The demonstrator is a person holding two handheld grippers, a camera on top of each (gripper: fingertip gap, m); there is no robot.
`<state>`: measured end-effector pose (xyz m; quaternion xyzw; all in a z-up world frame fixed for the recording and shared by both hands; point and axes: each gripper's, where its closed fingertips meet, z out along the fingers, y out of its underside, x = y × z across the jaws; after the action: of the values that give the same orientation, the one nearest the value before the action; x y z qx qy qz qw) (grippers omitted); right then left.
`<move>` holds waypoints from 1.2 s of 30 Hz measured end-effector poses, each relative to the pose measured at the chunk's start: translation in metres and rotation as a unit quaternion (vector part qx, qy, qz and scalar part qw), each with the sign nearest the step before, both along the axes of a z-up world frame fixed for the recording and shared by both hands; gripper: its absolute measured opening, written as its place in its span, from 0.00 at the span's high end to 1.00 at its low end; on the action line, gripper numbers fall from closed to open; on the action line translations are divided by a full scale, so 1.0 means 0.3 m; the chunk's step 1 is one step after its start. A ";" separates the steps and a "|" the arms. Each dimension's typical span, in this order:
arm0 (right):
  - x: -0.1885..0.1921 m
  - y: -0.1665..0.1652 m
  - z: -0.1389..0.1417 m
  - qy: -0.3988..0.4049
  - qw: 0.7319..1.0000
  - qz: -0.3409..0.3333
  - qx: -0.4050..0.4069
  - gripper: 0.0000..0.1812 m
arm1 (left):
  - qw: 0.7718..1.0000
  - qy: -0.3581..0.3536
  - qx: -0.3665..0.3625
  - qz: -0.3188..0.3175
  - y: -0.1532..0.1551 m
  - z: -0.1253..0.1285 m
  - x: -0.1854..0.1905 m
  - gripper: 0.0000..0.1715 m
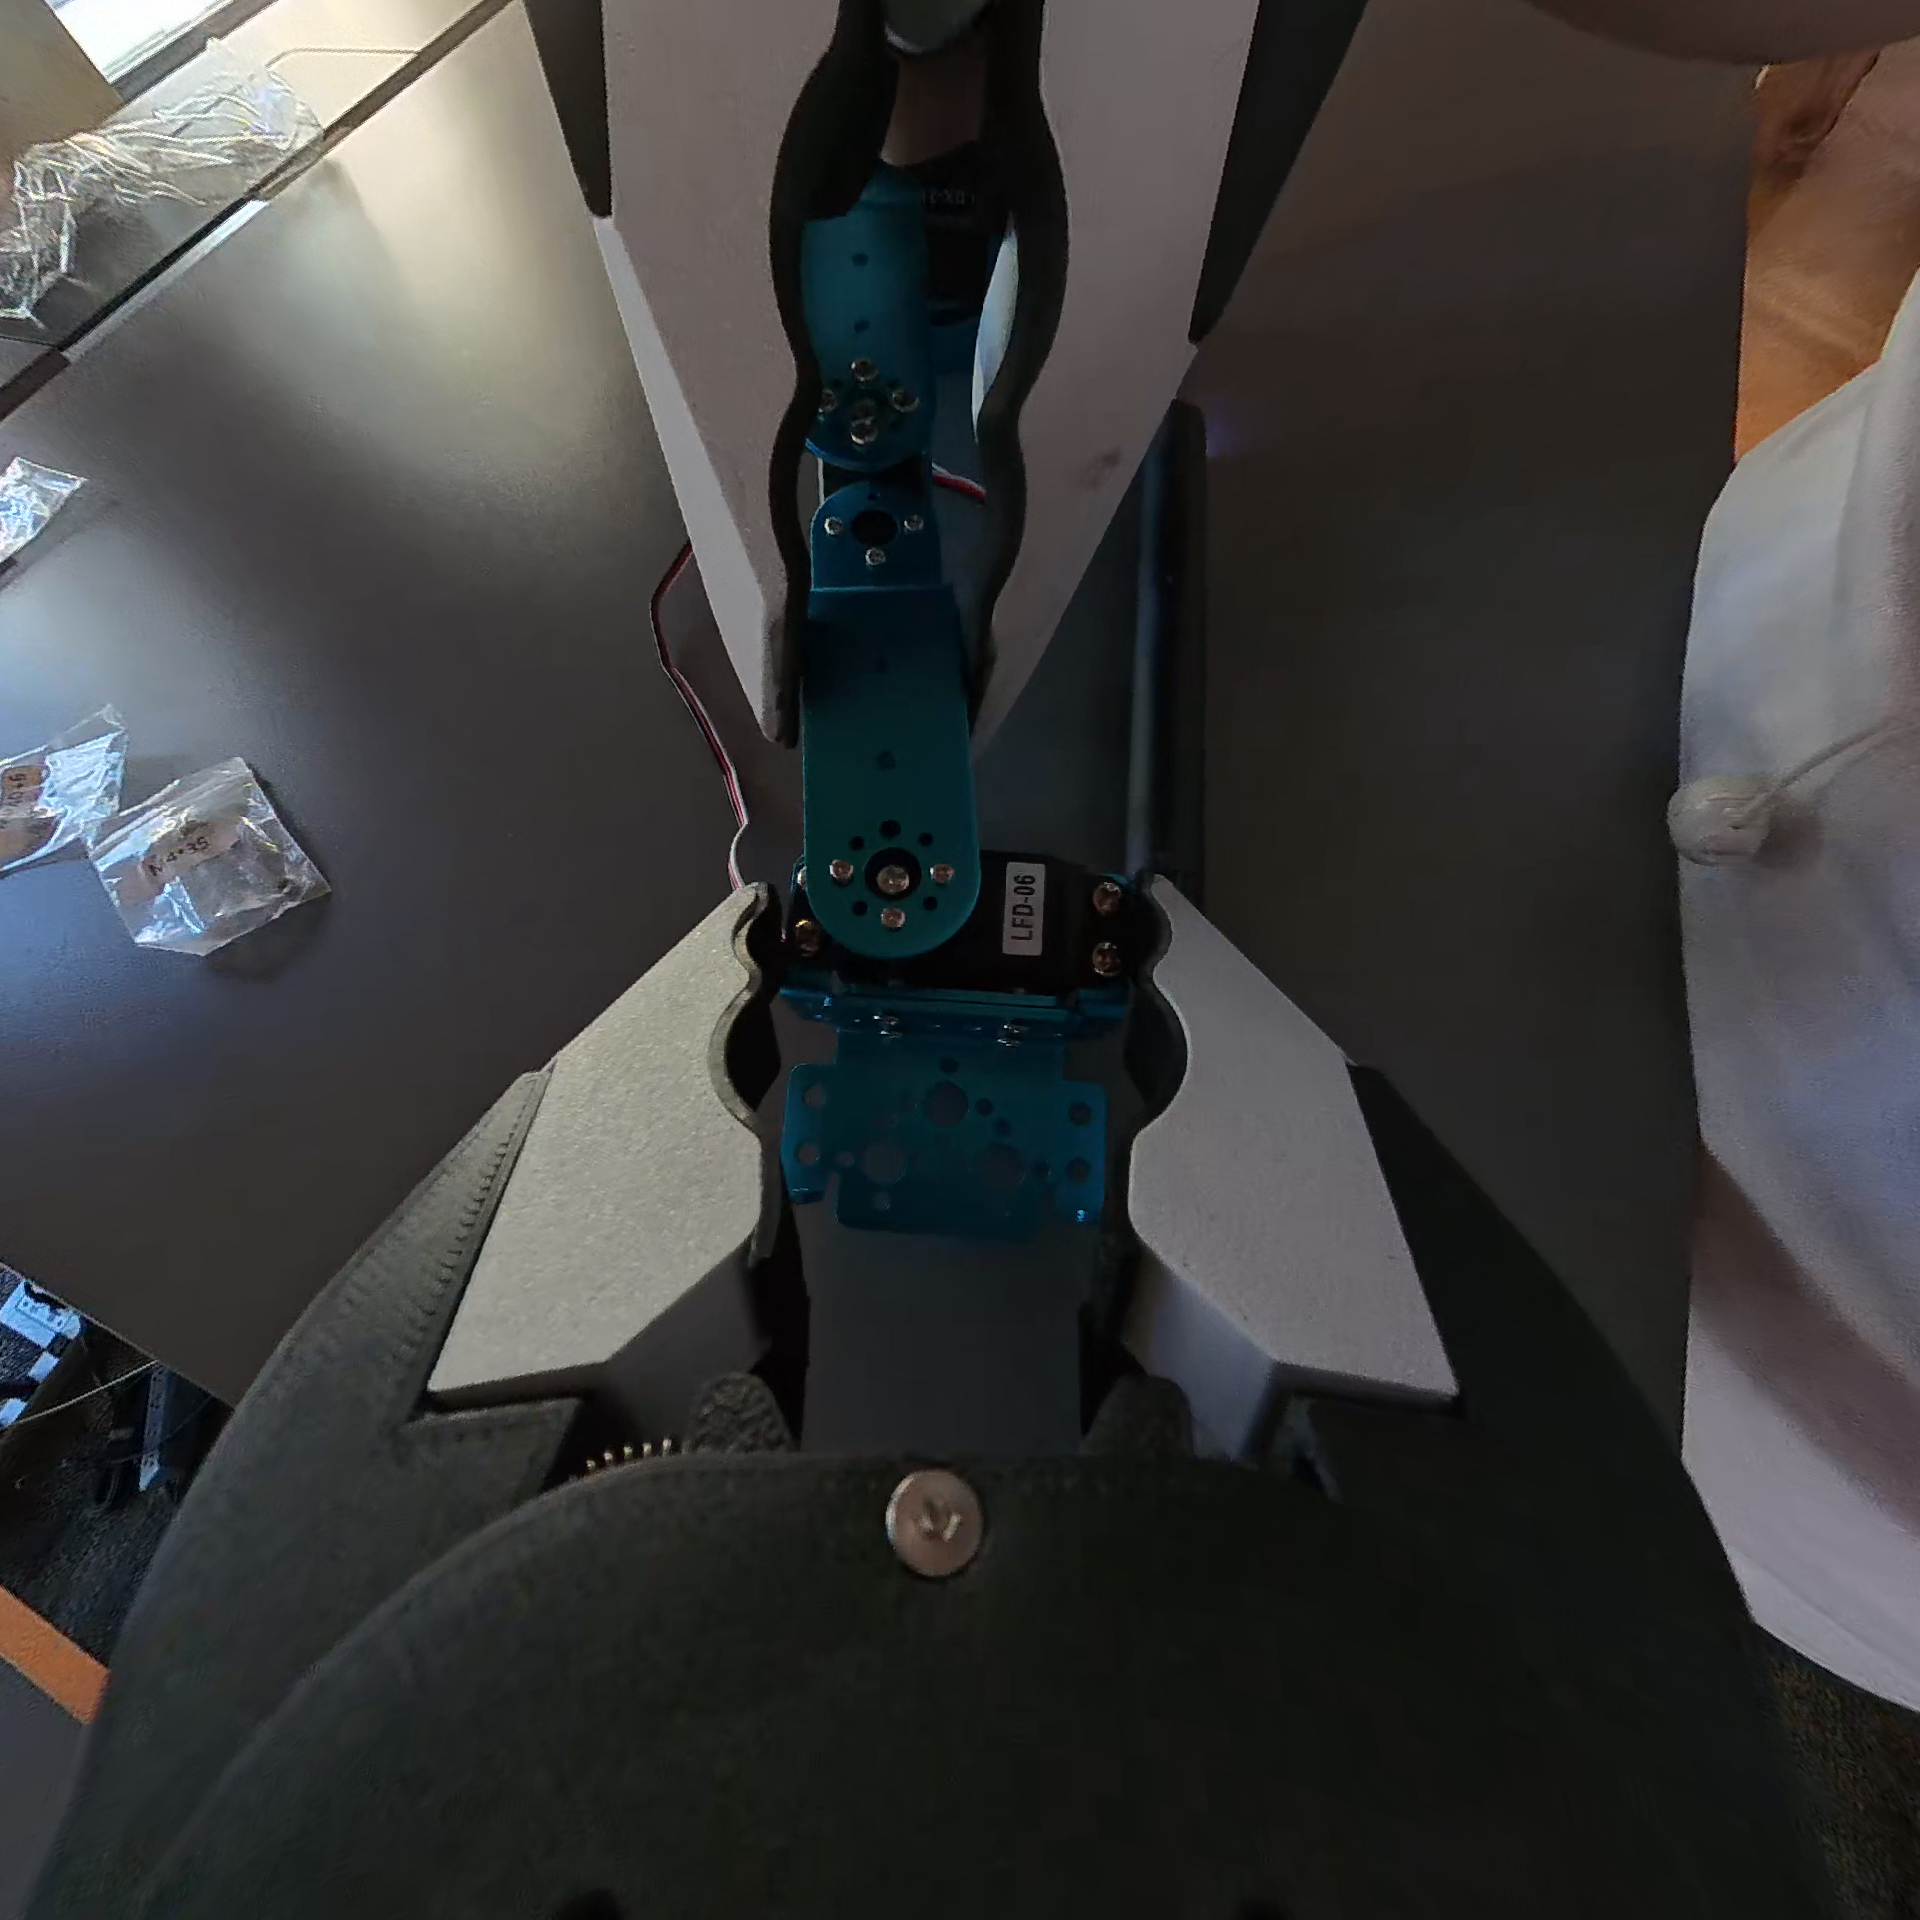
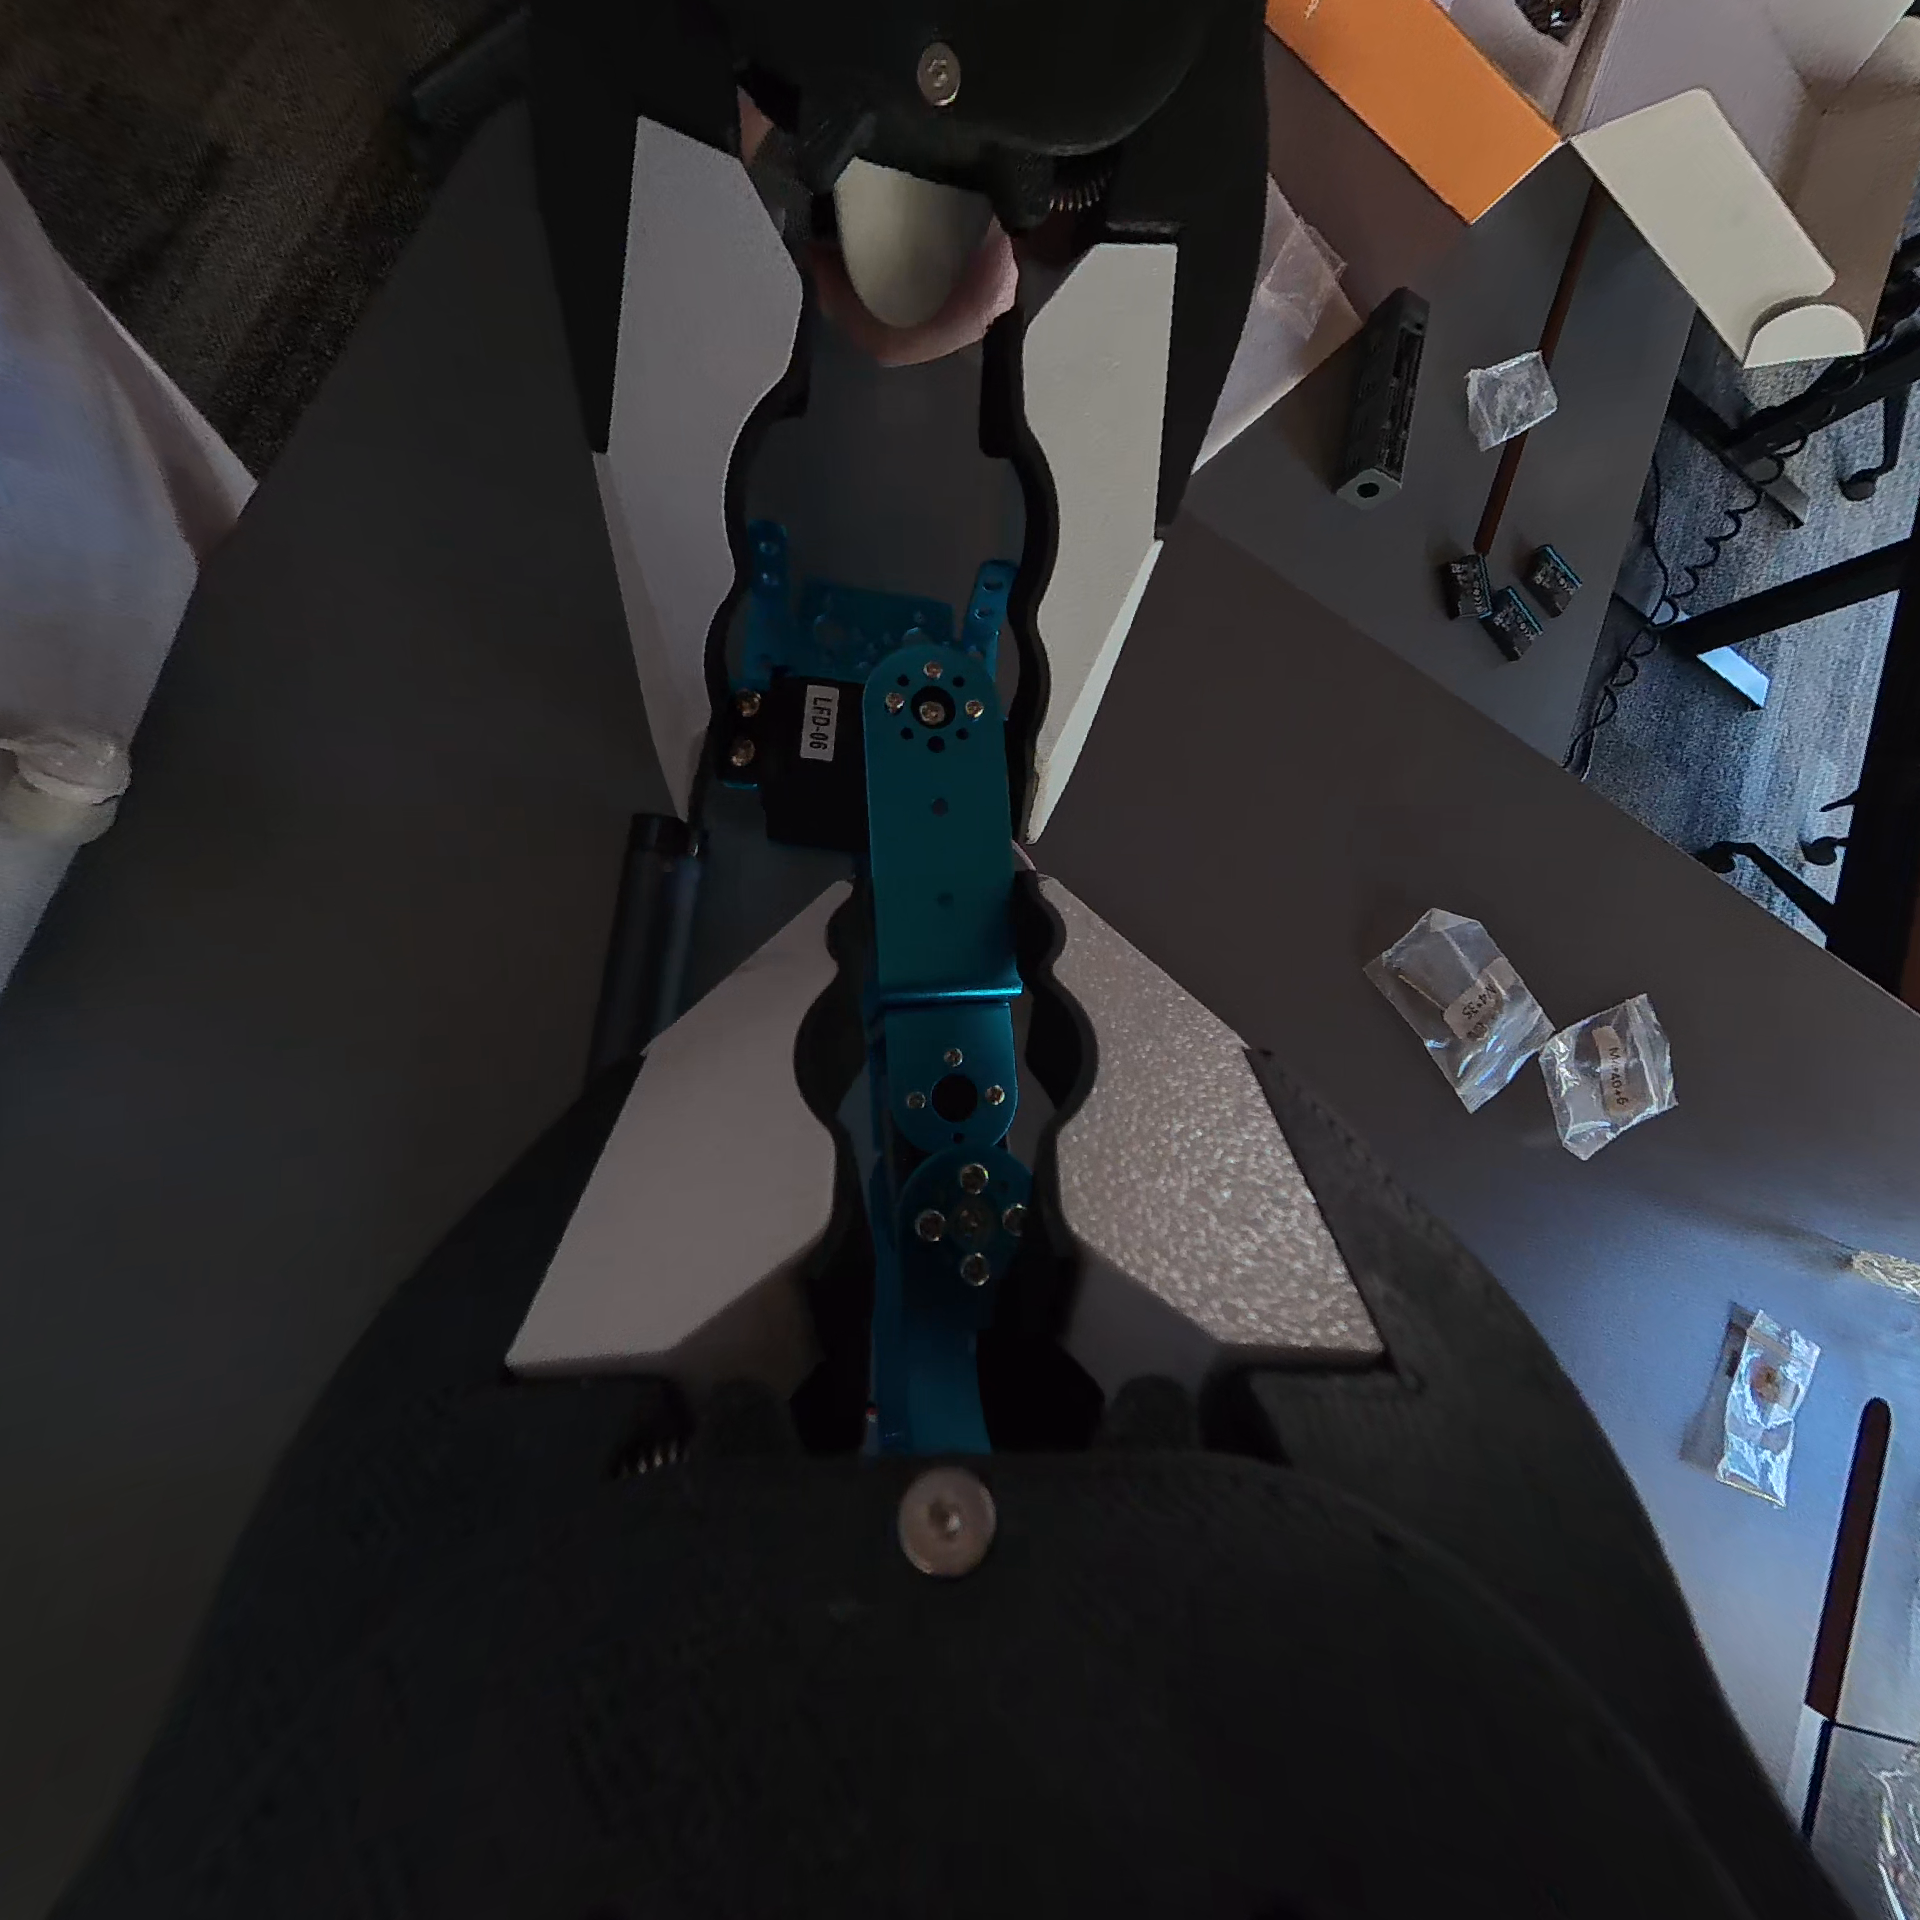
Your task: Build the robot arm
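Observation:
A blue metal servo arm assembly spans both grippers above a dark grey table [image 1: 416, 520]. My left gripper [image 1: 956, 904] is shut on its black servo [image 1: 1049, 914], which sits in a blue bracket [image 1: 940, 1153]. My right gripper [image 2: 940, 894] is shut on the long blue link [image 2: 940, 831] and the round joint behind it [image 2: 966, 1216]. Each gripper shows from the top in the other's view, the right one [image 1: 883, 717] and the left one [image 2: 862, 810], facing tip to tip. A red, white and black wire [image 1: 686, 686] hangs from the assembly.
Small plastic bags of screws [image 1: 203, 852] [image 2: 1455, 997] lie on the table. A dark cylindrical tool [image 1: 1153, 675] [image 2: 655, 935] lies under the assembly. A black block [image 2: 1382, 395], small black modules [image 2: 1507, 603] and an orange and white box [image 2: 1455, 125] are farther off. A person in white [image 1: 1818, 935] stands close. Less than 4 cm separates the two grippers' tips.

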<state>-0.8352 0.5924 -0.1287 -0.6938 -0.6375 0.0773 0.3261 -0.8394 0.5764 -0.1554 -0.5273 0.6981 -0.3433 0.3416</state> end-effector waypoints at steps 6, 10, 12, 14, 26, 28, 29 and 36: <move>0.002 0.002 0.006 0.006 1.000 -0.012 -0.017 0.84 | 1.000 0.015 0.004 0.008 0.004 0.007 0.001 0.61; 0.004 0.005 0.006 0.002 1.000 -0.016 -0.015 0.84 | 1.000 0.022 0.005 0.011 0.007 0.005 0.001 0.61; 0.000 0.004 0.000 0.001 1.000 -0.014 -0.014 0.84 | 1.000 0.022 0.003 0.014 0.006 -0.002 -0.001 0.61; 0.001 0.002 -0.001 -0.002 1.000 -0.014 -0.015 0.84 | 1.000 0.019 0.003 0.017 0.004 -0.002 -0.002 0.61; -0.001 -0.007 0.001 -0.005 1.000 -0.007 -0.009 0.84 | 0.999 0.020 0.022 0.012 -0.004 0.001 -0.004 0.62; -0.001 -0.004 0.001 0.002 1.000 -0.006 -0.013 0.84 | 1.000 0.019 0.018 0.007 -0.002 0.001 -0.004 0.62; -0.001 -0.003 0.001 0.002 1.000 -0.005 -0.014 0.84 | 1.000 0.018 0.016 0.004 -0.001 0.001 -0.004 0.62; 0.000 0.000 0.002 0.002 1.000 -0.004 -0.013 0.84 | 1.000 0.014 0.018 0.004 0.003 0.002 -0.005 0.62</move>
<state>-0.8351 0.5925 -0.1282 -0.7005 -0.6327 0.0860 0.3188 -0.8410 0.5772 -0.1548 -0.5286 0.7069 -0.3219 0.3424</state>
